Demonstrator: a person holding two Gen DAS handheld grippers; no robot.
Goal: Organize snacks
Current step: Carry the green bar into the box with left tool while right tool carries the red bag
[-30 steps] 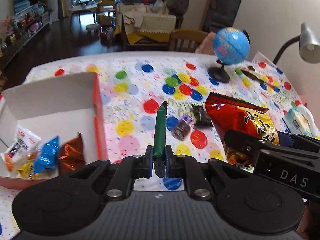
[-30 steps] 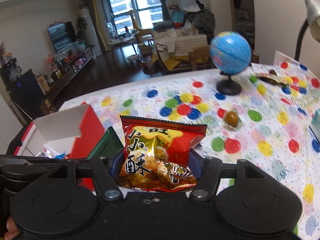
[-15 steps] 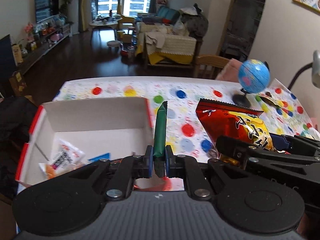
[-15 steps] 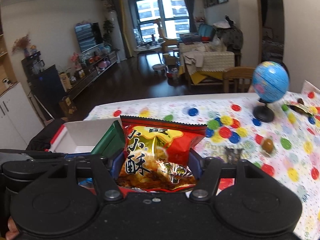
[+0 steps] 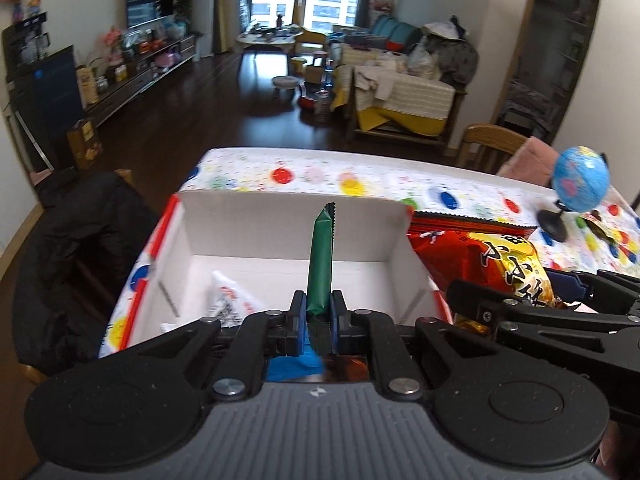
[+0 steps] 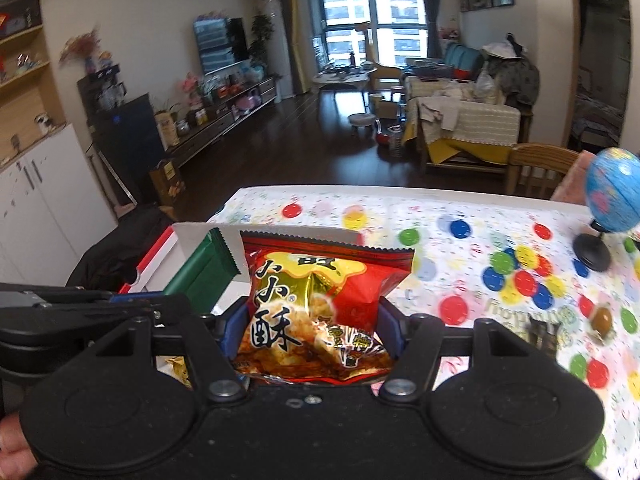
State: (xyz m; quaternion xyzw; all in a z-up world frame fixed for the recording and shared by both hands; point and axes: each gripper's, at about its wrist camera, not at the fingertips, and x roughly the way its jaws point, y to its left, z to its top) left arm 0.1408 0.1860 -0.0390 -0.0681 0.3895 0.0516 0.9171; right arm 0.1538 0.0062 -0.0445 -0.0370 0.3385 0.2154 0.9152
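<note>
- left gripper [image 5: 319,322] pinches slim green foil snack bar [image 5: 320,264], no readable print, white cardboard box [image 5: 280,220] ahead
- right gripper [image 6: 312,328] clamps red-gold crinkly snack bag [image 6: 316,300] printed "小小酥"

The left tool [image 5: 319,317] is matte black plastic: two curved arms, each ending near the camera in a broad round disc, with silver screw heads at the pivots. Its fingers [image 5: 298,322] carry blue pads, and a grey ribbed plate lies between the discs. The right tool [image 6: 313,326] has the same black arms, discs, silver screws and blue-padded fingers [image 6: 233,330].
</note>
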